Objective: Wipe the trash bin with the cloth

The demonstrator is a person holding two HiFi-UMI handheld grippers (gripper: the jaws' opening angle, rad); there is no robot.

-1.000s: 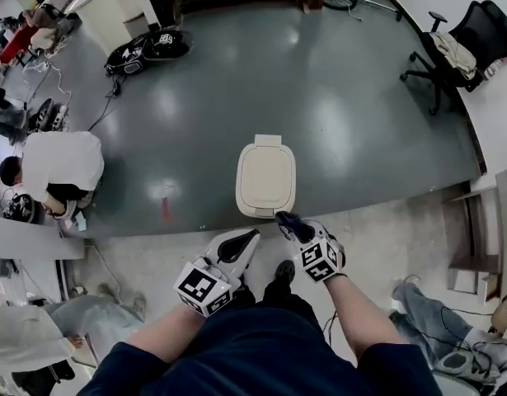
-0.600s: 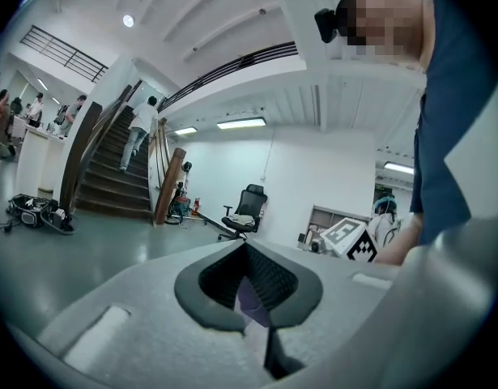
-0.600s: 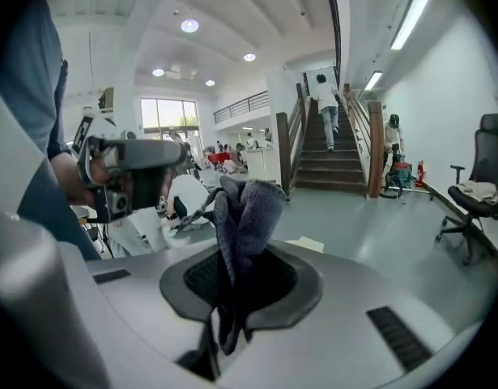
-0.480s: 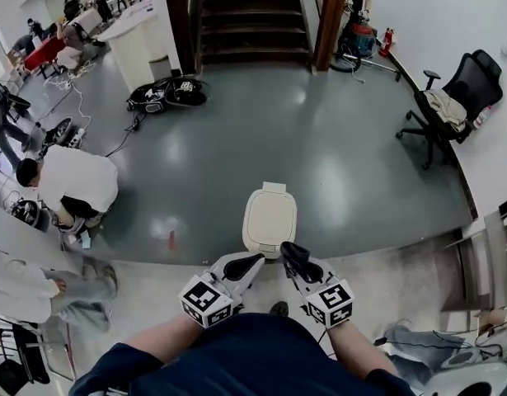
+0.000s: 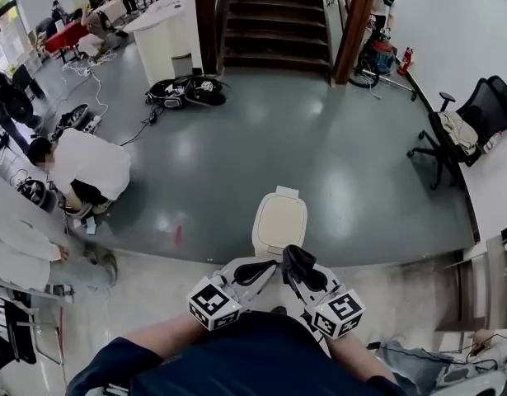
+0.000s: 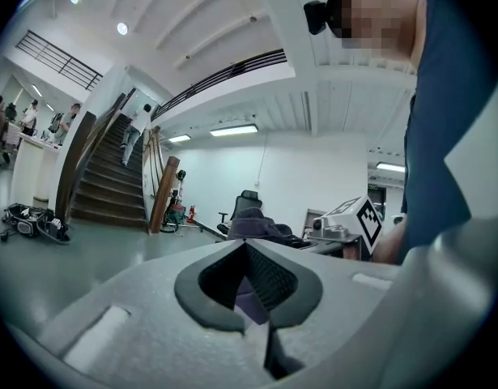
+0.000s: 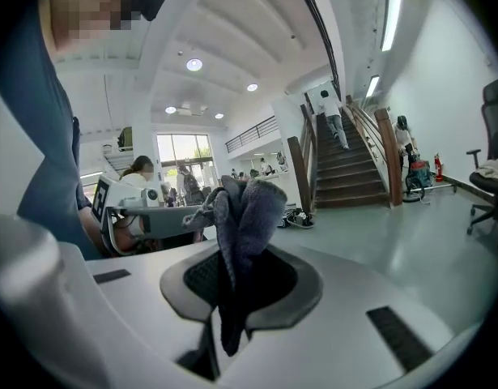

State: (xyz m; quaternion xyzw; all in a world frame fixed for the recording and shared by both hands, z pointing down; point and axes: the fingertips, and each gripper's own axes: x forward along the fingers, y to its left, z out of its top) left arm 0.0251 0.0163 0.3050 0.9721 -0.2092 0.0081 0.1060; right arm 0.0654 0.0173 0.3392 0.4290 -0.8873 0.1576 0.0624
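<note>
Two grippers are close to my body, their tips near each other. My right gripper (image 7: 232, 286) is closed tight on the dark grey cloth (image 7: 242, 209), and a crumpled bunch of it stands up above the pads. My left gripper (image 6: 247, 250) has its jaws together, and I see nothing caught between them.

Just beyond both tips, in the head view, the cream trash bin (image 5: 279, 221) stands on the dark floor (image 5: 335, 163) with its lid shut. It lies ahead of the jaws and below them. Its long axis runs straight away from me, with the hinge at the far end. Neither gripper view shows the bin, so I judge the jaws point forward over it. The right gripper (image 5: 293, 267) with the cloth (image 5: 299, 259) must tip down to reach the lid.

Far behind are an office chair (image 5: 463, 130) and a staircase (image 5: 274, 15).
</note>
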